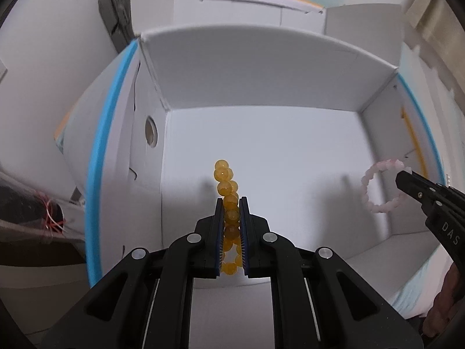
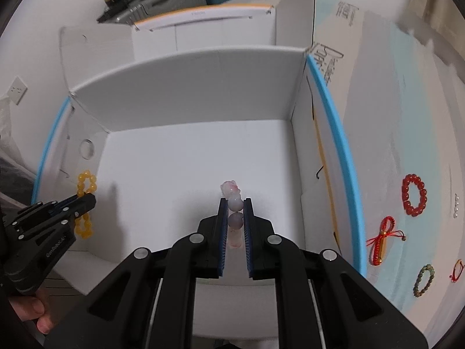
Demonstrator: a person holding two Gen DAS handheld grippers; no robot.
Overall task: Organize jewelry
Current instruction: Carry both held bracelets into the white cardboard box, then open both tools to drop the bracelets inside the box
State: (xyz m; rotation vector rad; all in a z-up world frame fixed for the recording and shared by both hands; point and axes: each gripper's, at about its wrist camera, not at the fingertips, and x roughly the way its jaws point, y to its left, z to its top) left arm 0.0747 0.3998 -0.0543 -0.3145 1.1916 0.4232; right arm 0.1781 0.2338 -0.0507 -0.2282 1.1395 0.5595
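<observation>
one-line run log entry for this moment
left gripper: shut on yellow bracelet | right gripper: shut on pink bracelet | both over white box

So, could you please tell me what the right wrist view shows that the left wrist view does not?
Only the right wrist view shows the jewelry still outside the box on the pale blue surface: a red beaded bracelet, a red braided cord bracelet and a green beaded bracelet. Only the left wrist view shows the clear plastic bag with red string. Both show the open white cardboard box, the left tool shut on the yellow beaded bracelet and the right tool shut on the pale pink beaded bracelet.
</observation>
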